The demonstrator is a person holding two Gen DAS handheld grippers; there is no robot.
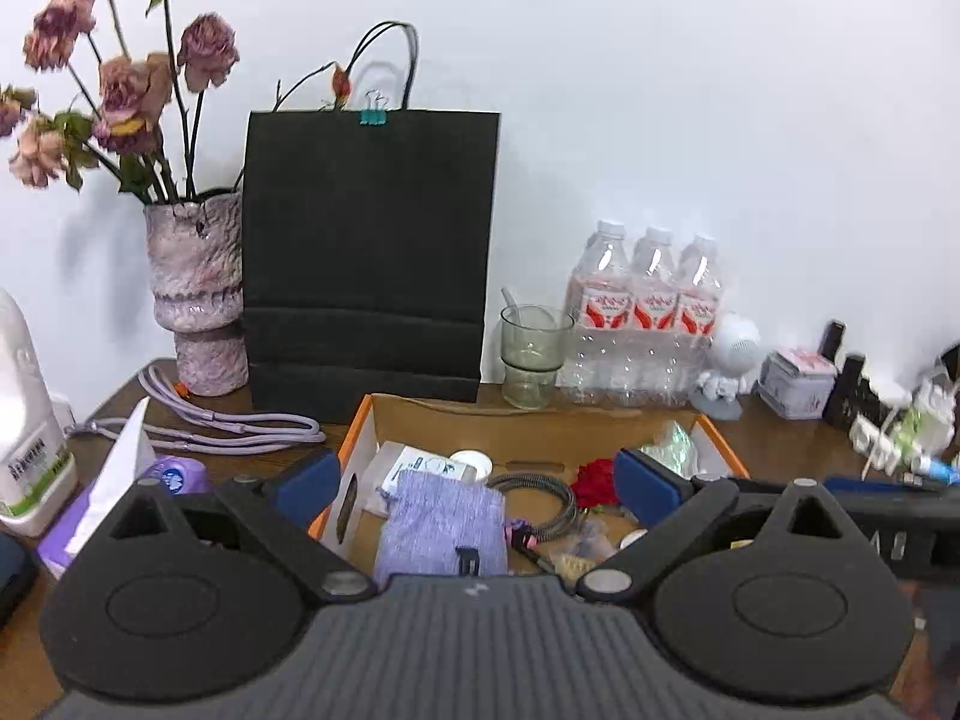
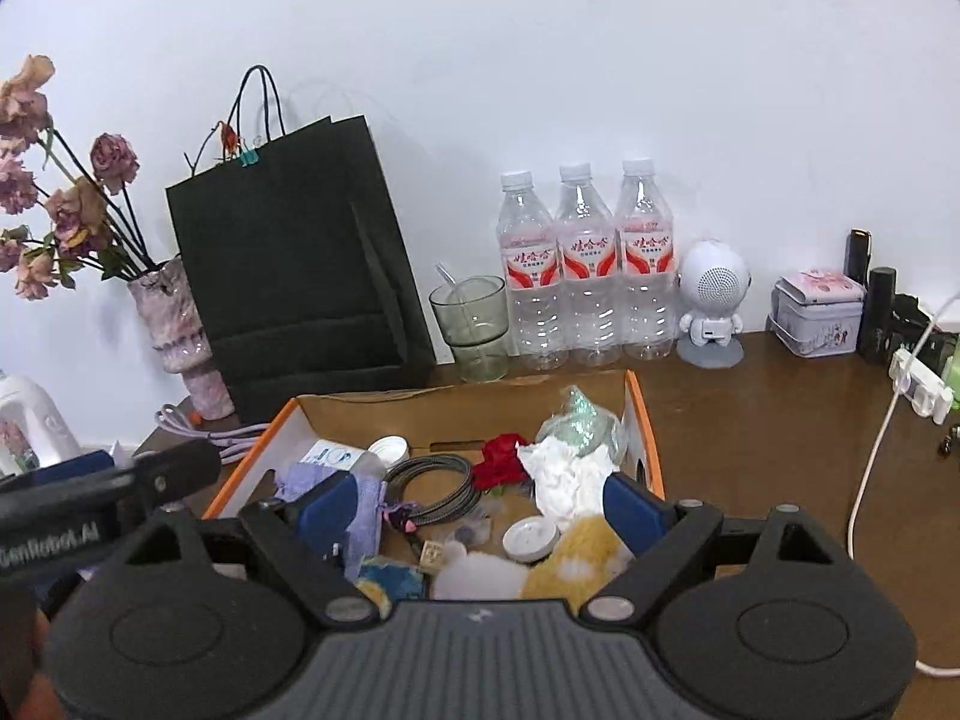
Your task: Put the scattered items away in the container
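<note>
An orange-edged cardboard box sits on the brown table and holds many small items: a lilac cloth pouch, a coiled braided cable, a red flower, crumpled white tissue, a yellow plush toy and a white round cap. My left gripper hovers over the box, jaws wide open and empty. My right gripper also hovers over the box, open and empty. The left gripper's body shows at the left of the right wrist view.
A black paper bag, a vase of dried roses, a glass cup, three water bottles and a robot-shaped speaker line the wall. A tin and white cable lie right; a tissue pack lies left.
</note>
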